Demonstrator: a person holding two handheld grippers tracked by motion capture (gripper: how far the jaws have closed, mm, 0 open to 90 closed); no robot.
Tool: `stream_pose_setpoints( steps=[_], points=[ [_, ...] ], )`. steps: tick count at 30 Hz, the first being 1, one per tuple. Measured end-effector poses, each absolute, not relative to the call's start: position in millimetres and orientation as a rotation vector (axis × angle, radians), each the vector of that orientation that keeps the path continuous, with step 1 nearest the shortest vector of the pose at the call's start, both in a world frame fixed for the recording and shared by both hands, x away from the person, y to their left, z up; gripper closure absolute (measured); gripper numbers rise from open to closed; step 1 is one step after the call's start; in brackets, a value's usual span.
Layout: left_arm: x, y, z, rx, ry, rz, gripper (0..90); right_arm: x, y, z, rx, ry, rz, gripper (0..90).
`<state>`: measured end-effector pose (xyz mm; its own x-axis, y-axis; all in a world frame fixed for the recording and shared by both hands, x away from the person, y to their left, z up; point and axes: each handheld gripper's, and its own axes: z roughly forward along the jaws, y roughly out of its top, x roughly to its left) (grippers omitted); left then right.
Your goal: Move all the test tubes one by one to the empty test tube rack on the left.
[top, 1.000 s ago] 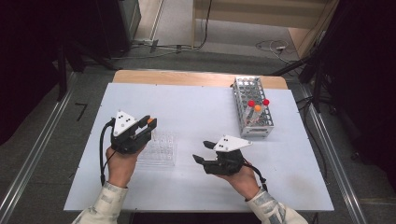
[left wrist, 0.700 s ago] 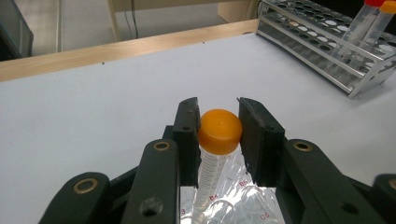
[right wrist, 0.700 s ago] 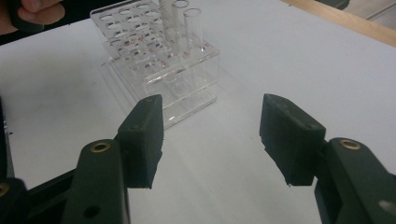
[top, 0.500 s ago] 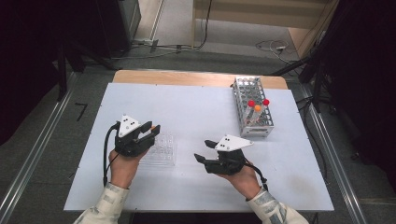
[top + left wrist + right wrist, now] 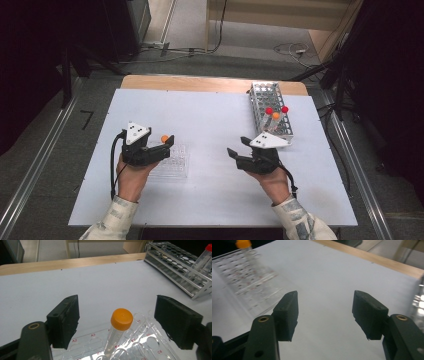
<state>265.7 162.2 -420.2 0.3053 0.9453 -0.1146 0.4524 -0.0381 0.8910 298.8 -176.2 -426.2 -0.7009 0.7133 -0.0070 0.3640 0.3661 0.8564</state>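
I see a white bench (image 5: 210,120) on grey flooring, dark surroundings. My left gripper (image 5: 117,322) has just been opening — jaws spread either side of the orange-capped tube (image 5: 118,331), which stands free in the clear rack (image 5: 140,345). Since a second ago, my right gripper (image 5: 325,315), jaws spread and empty, has shifted toward the metal rack (image 5: 272,107).

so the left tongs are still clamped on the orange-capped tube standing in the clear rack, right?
Not clamped. In the left gripper view the left tongs have just been opening, and both pads stand clear of the orange-capped tube. It stands between them in the clear rack, unheld.
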Motion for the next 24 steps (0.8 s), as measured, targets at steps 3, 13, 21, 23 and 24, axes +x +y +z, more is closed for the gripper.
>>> stream_pose_setpoints(
  steps=[3,13,21,23,24],
  points=[
    [265.7,161.5,-420.1,1.642,1.289,0.666,19.6,306.5,-191.0,-422.3,1.007,2.192,1.249,35.8],
    [265.5,161.2,-418.5,1.635,1.289,0.661,12.9,333.5,-242.7,-414.7,1.172,1.997,1.155,36.0],
    [266.6,161.5,-417.7,1.618,1.292,0.612,9.7,354.7,-259.8,-425.5,1.239,1.939,1.088,39.8],
    [266.6,162.2,-417.7,1.606,1.290,0.606,7.9,359.7,-260.1,-428.6,1.246,1.939,1.093,43.6],
    [266.4,162.9,-417.4,1.606,1.288,0.607,7.7,361.9,-259.8,-430.1,1.252,1.933,1.090,45.3]
  ],
)
